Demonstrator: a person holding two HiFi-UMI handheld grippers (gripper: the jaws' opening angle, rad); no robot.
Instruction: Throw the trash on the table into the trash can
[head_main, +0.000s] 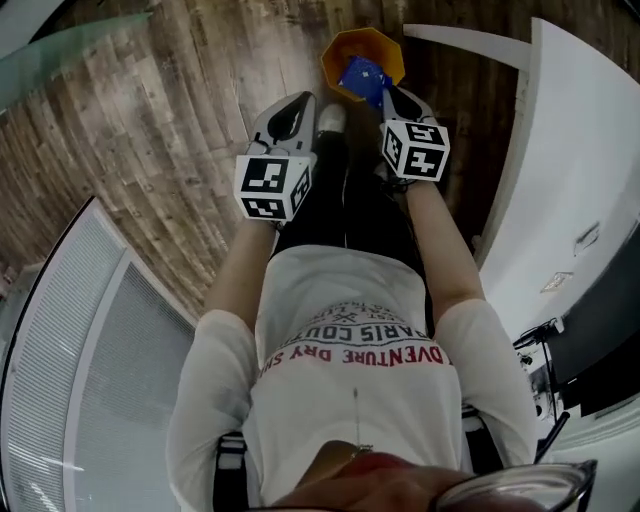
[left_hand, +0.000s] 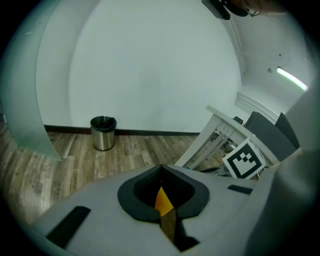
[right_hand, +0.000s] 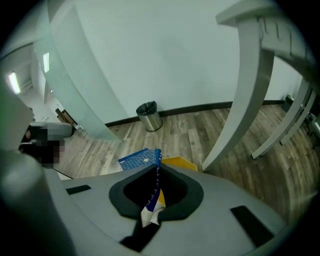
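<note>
Right gripper (head_main: 393, 96) pinched tight on blue wrapper (head_main: 362, 78), just above orange bin (head_main: 372, 42) on floor. Left gripper (left_hand: 161, 169) closed, apparently empty. Centre wrapper over opening, lower, then release; light wrapper may drift.

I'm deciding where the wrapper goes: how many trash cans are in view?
2. An orange bin on the floor just beyond the right tool, and a silver can against the far wall. Others may be hidden.
</note>
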